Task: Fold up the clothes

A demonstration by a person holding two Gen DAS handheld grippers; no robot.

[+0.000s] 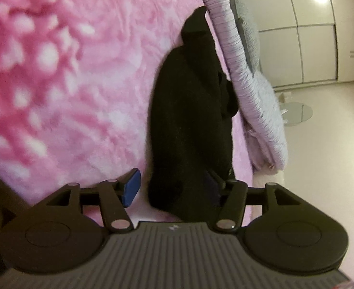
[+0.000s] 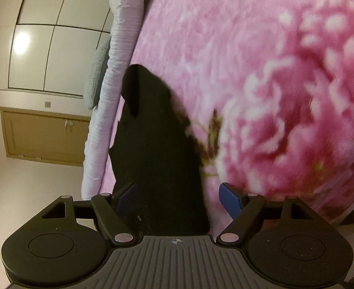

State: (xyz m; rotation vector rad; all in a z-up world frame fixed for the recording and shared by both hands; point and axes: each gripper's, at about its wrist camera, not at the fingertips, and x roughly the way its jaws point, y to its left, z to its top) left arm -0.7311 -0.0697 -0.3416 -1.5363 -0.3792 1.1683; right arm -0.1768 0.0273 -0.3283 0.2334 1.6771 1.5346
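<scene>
Plainly, both tools stand with their jaws spread and nothing pinched. The left gripper [image 1: 172, 189] has one blue pad clear at nine o'clock of the cloth, while its other finger is half lost against the dark fabric at three o'clock, so the near end of the black garment [image 1: 191, 120] lies in the gap without being clamped. The right gripper [image 2: 179, 200] straddles the garment [image 2: 157, 149] likewise, one pad at its nine o'clock edge and one apart at three o'clock. The garment lies in a long narrow strip on the pink floral blanket [image 1: 68, 72], running toward twelve o'clock beside a lilac ribbed quilt [image 1: 239, 55] at the bed's edge. It looks soft, limp and light, likely a knit that will sag and drape when lifted; I would judge the near hem corners the best hold, pinching through all layers.
</scene>
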